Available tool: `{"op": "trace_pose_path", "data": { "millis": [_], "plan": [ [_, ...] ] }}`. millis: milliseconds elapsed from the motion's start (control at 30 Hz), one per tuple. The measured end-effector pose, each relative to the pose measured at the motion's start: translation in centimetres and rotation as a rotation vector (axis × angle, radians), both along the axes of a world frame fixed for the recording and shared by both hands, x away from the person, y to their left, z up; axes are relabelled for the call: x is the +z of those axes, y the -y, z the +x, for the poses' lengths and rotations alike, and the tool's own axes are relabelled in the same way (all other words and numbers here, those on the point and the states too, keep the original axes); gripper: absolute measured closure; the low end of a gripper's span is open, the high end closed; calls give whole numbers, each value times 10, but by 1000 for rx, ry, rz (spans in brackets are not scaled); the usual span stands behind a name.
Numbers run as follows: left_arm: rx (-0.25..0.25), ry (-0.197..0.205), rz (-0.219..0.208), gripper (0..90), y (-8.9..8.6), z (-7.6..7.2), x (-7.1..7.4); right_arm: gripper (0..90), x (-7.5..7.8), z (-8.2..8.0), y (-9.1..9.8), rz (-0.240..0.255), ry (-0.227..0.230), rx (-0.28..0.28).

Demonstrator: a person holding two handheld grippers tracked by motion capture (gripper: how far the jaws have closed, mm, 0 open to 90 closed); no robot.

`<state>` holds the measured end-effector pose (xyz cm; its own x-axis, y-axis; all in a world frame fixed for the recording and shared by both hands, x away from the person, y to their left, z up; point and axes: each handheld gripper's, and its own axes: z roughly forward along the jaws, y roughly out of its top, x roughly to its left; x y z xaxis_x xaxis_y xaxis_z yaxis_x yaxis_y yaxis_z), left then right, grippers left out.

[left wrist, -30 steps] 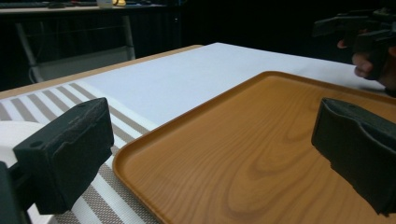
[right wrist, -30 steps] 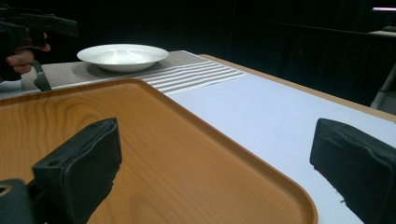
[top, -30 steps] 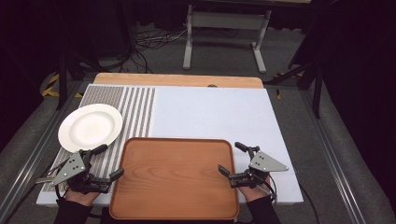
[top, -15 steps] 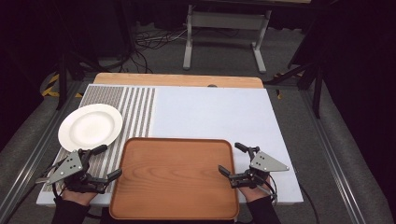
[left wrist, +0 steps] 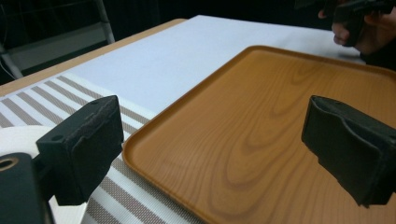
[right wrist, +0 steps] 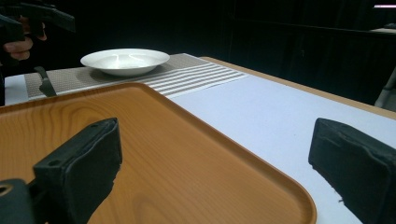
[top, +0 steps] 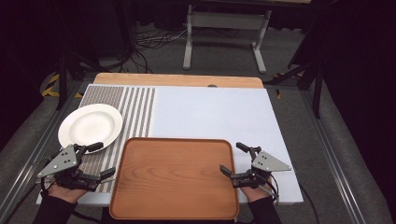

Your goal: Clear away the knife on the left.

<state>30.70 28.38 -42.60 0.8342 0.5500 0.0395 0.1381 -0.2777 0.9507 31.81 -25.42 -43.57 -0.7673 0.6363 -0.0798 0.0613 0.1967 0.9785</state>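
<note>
**Operator:** High view first. I see the wooden tray (top: 175, 177) lying flat at the near edge of the table, on the white mat (top: 210, 112). My left gripper (top: 101, 160) sits just beside the tray's left rim and my right gripper (top: 233, 158) just beside its right rim.

**Partner:** Are you gripping the tray?

**Operator:** No. The left jaws stand wide and released. They have just been closing a little, but nothing is pressed between them. In the left gripper view the tray's (left wrist: 261, 135) near-left corner lies between the two pads (left wrist: 84, 144), with clear space on both sides. The right jaws also stand spread and released; in the right gripper view the tray's (right wrist: 154, 154) rim runs between them, untouched.

**Partner:** And the plate?

**Operator:** The white plate (top: 90, 126) rests on the striped cloth (top: 137, 112) at the far left, just beyond my left gripper and near the tray's far-left corner, apart from it. The tray carries nothing.
</note>
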Motion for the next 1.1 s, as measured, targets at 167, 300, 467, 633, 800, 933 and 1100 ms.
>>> {"op": "trace_pose_path", "data": {
  "millis": [167,300,467,633,800,933,1100],
  "plan": [
    [-23,-25,74,83,-6,2,8,33,0,0,0,0,-1,3],
    [-49,-39,141,92,-9,3,16,33,0,0,0,0,-1,9],
    [-62,-60,217,103,-13,4,23,33,0,0,0,1,-3,12],
    [-81,-74,316,119,-20,5,26,37,1,-2,1,1,5,13],
    [-91,-96,363,131,-28,6,29,37,1,-2,2,2,1,12],
    [-103,-103,397,147,-33,7,30,41,1,-2,2,1,2,12],
    [-117,-123,447,158,-39,10,31,41,0,-1,2,-2,-4,14]
  ]
}}
